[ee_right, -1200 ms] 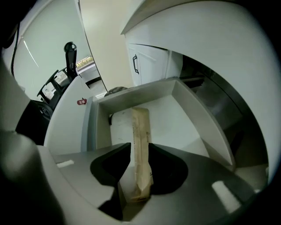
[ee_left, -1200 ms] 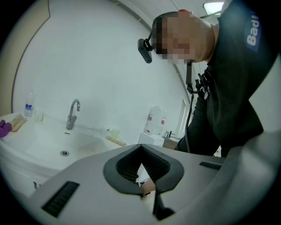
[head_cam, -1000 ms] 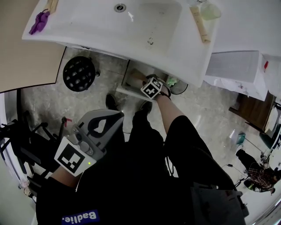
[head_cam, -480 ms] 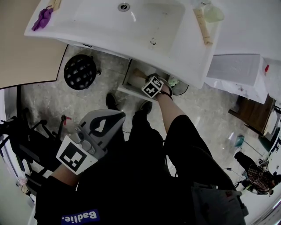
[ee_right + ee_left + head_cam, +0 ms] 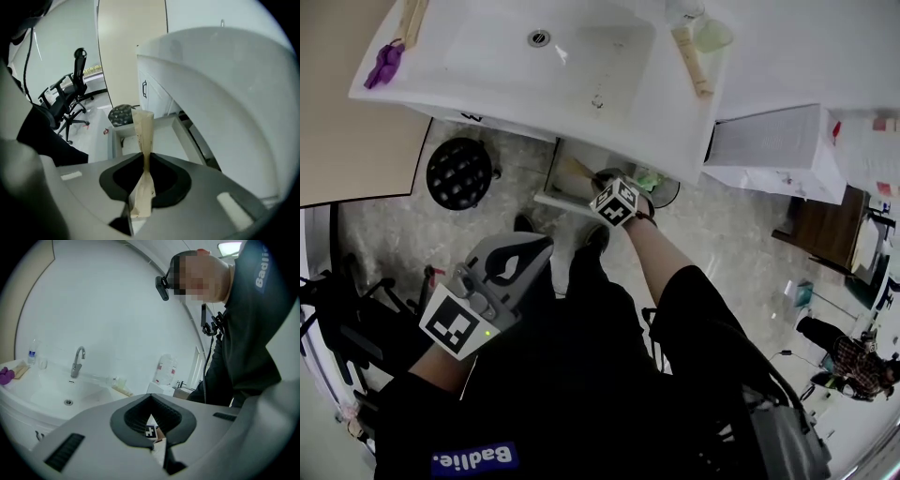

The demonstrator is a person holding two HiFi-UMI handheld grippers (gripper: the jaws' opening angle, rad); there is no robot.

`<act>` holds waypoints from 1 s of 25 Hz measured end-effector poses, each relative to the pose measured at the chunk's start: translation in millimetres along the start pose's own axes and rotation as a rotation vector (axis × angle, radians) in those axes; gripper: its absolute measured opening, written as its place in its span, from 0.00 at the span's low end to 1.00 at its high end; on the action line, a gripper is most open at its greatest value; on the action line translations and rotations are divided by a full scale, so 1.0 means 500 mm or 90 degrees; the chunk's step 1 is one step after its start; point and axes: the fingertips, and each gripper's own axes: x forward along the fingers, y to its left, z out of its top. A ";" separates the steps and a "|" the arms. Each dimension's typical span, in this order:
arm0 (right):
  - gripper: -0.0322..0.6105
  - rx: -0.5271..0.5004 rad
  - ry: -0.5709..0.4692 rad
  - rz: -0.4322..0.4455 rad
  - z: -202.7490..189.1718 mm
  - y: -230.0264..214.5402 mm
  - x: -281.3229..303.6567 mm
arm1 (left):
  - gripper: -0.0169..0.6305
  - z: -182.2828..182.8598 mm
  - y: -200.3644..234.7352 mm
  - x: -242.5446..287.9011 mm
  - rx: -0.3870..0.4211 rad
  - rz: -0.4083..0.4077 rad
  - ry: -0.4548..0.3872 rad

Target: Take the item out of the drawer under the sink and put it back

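The drawer [image 5: 164, 140] under the sink [image 5: 581, 56] stands pulled out, and its white bottom looks bare in the right gripper view. The right tool [image 5: 144, 164] points steeply down over it. Its jaws have just been closing, and now they pinch a flat beige tube [image 5: 143, 126] near one end, so that the pads press the tube thin in the middle. The longer part of the tube sticks out ahead of the jaws, toward the drawer. In the head view the tube shows as a pale strip over the open drawer, just in front of the marker cube of this tool. I cannot tell from the pictures whether its far end is already above the rim of the drawer.

The left tool [image 5: 157, 446] is held back near the person's body, well apart from the drawer. Its jaws are together at the tips and nothing is between them.

My judgement is that the first half of the task is almost done: the tube is gripped and seems to be free of the drawer bottom. What is left is to lower it into the drawer again and let it go. Perhaps the drawer must be pushed in after that.
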 end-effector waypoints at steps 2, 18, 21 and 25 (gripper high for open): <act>0.12 0.005 -0.031 -0.007 0.019 0.009 -0.045 | 0.03 0.012 -0.009 0.000 0.002 -0.003 -0.004; 0.12 0.062 -0.278 -0.042 0.158 0.089 -0.430 | 0.03 0.079 -0.090 0.017 0.023 -0.042 -0.035; 0.12 0.079 -0.329 -0.040 0.185 0.112 -0.500 | 0.03 0.082 -0.106 0.017 0.025 -0.050 -0.040; 0.12 0.107 -0.392 -0.040 0.212 0.127 -0.593 | 0.03 0.091 -0.126 0.020 0.029 -0.063 -0.040</act>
